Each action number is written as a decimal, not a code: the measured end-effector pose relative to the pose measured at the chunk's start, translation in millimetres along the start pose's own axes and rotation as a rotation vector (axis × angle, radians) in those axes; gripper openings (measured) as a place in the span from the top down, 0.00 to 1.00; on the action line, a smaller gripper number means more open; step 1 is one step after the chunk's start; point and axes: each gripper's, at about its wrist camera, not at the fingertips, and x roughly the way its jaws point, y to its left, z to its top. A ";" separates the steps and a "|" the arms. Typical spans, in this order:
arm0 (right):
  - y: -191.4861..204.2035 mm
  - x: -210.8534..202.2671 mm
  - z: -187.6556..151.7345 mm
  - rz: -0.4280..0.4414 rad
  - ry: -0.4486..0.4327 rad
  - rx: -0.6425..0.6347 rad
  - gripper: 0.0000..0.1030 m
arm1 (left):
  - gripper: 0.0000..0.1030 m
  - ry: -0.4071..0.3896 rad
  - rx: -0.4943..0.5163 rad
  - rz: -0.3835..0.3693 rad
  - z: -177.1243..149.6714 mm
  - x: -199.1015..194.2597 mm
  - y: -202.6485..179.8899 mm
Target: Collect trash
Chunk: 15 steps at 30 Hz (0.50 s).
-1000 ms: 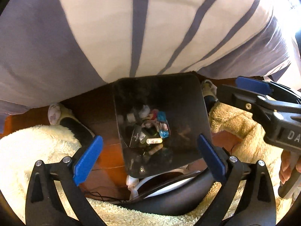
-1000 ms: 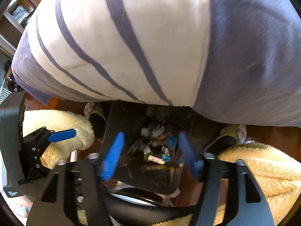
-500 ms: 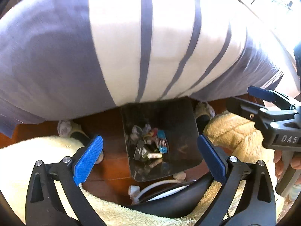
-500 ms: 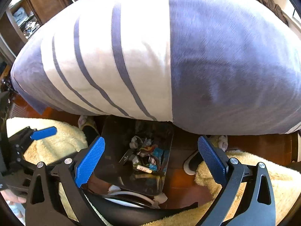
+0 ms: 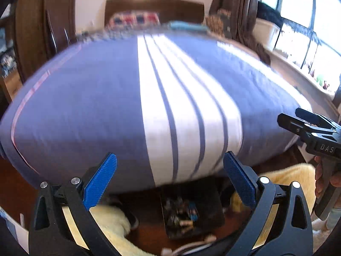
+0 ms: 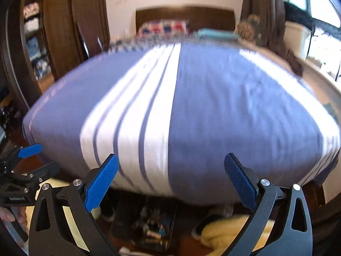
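A: Where is the trash?

B: In the dark bin [image 5: 192, 213] on the floor, low and near, just beyond the foot of the striped bed [image 5: 149, 98]. Small wrappers and tubes lie heaped inside it.

A: The left hand-held gripper [image 5: 170, 182]?

B: Jaws spread wide, nothing between the blue pads. The bin sits below and just right of its centre line.

A: And the right hand-held gripper [image 6: 171, 183]?

B: Its jaws have just been opening; they stand fully spread and empty. The bin lies below, slightly left of its centre.

A: Which is nearer?

B: I judge them about equal; the bin's long axis runs near to far, between both.
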 end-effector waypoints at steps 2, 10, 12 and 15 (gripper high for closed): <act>-1.6 -16.4 12.7 0.000 -0.060 0.000 0.03 | 0.08 -0.054 0.006 0.005 14.3 -16.4 -2.0; 0.2 -61.8 47.6 -0.006 -0.223 -0.009 0.03 | 0.08 -0.224 0.025 0.045 52.2 -63.6 -13.2; 1.0 -70.0 52.1 -0.007 -0.252 -0.008 0.03 | 0.08 -0.251 0.031 0.052 55.1 -75.0 -15.7; 1.0 -86.9 58.5 -0.023 -0.298 0.000 0.03 | 0.08 -0.291 0.038 0.056 59.9 -90.1 -20.0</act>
